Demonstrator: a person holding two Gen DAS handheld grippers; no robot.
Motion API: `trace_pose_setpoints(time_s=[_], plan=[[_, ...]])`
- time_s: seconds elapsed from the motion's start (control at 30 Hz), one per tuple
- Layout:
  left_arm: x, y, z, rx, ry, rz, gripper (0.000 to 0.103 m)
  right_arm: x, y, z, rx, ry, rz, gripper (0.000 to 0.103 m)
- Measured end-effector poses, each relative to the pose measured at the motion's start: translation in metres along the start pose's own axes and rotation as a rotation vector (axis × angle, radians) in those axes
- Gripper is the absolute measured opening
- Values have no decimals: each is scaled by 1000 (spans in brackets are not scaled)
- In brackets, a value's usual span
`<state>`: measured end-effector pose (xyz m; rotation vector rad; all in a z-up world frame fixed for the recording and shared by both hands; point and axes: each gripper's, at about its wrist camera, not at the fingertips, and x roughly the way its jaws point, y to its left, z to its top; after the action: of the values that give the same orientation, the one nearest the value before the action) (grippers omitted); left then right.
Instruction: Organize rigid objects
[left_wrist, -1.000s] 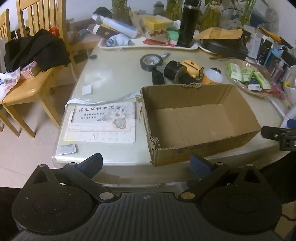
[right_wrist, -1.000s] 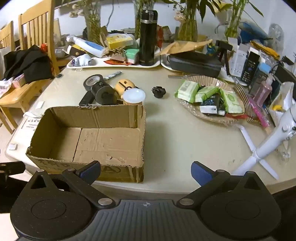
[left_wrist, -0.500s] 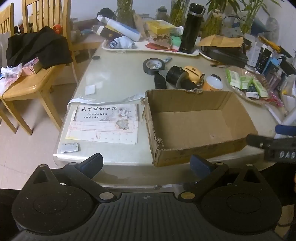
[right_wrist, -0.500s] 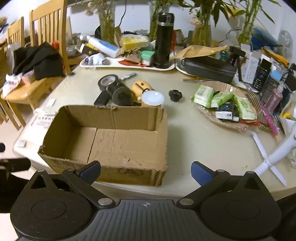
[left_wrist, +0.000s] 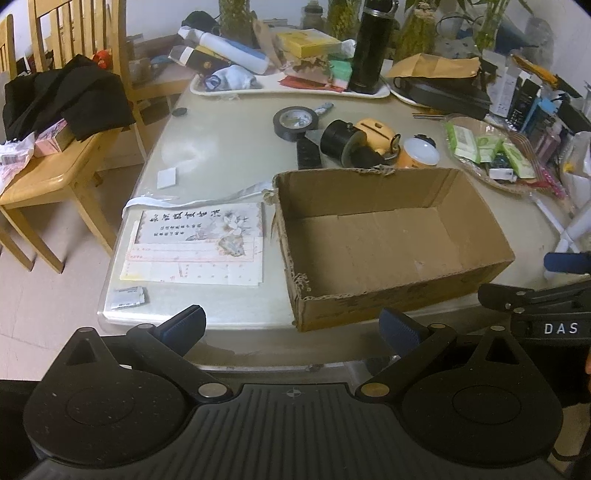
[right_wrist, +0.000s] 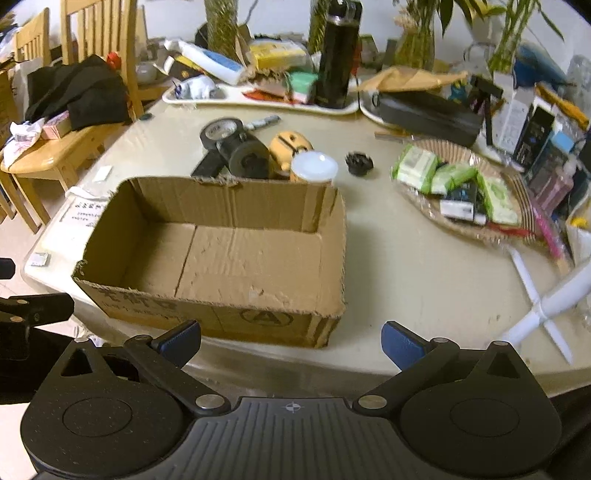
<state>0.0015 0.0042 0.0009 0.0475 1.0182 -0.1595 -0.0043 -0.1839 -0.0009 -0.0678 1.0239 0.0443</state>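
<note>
Two handheld grippers hang at the near edge of a cluttered table (left_wrist: 221, 155). The left gripper (left_wrist: 291, 326) has its blue-padded fingers spread wide with nothing between them; the right gripper (right_wrist: 291, 339) is spread just as wide and likewise holds nothing.

Just beyond both sits an open cardboard box (left_wrist: 384, 240), its inside bare, set near the table's front edge. To its left in the left wrist view lie a printed paper sheet (left_wrist: 199, 240) and a small foil packet (left_wrist: 127, 297).

Right behind the box's far wall, the loose objects cluster: a black cylinder (right_wrist: 245, 155) lying on its side, a yellow round toy (right_wrist: 290, 147) touching it, a white-domed lamp (right_wrist: 314, 168) beside that, and a roll of black tape (left_wrist: 295, 123) a little farther back. A small black ridged knob (right_wrist: 359, 163) sits apart to the right.

Farther right, a wicker tray (right_wrist: 458, 147) holds green packets. At the back, a tall black flask (right_wrist: 338, 55) stands upright on a white tray (left_wrist: 295, 86) amid boxes and plants. A wooden chair (left_wrist: 51, 173) draped in dark clothing stands left of the table.
</note>
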Motion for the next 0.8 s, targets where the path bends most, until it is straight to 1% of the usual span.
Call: trace_pose_setpoints(time_s=[0.1, 0.2, 0.37, 0.5, 0.7, 0.8], plan=[[1, -3, 1, 0, 2, 1, 102, 3, -5, 0, 28, 26, 12, 103], [2, -5, 2, -2, 9, 0, 102, 2, -9, 0, 39, 32, 21, 103], [0, -7, 4, -3, -3, -20, 102, 1, -5, 3, -11, 39, 2, 103], [2, -5, 5, -15, 9, -25, 102, 2, -5, 4, -16, 46, 14, 103], [-1, -6, 9, -7, 9, -19, 102, 3, -14, 11, 64, 64, 86, 103], [-4, -6, 14, 2, 6, -7, 102, 5, -17, 15, 86, 60, 95, 103]])
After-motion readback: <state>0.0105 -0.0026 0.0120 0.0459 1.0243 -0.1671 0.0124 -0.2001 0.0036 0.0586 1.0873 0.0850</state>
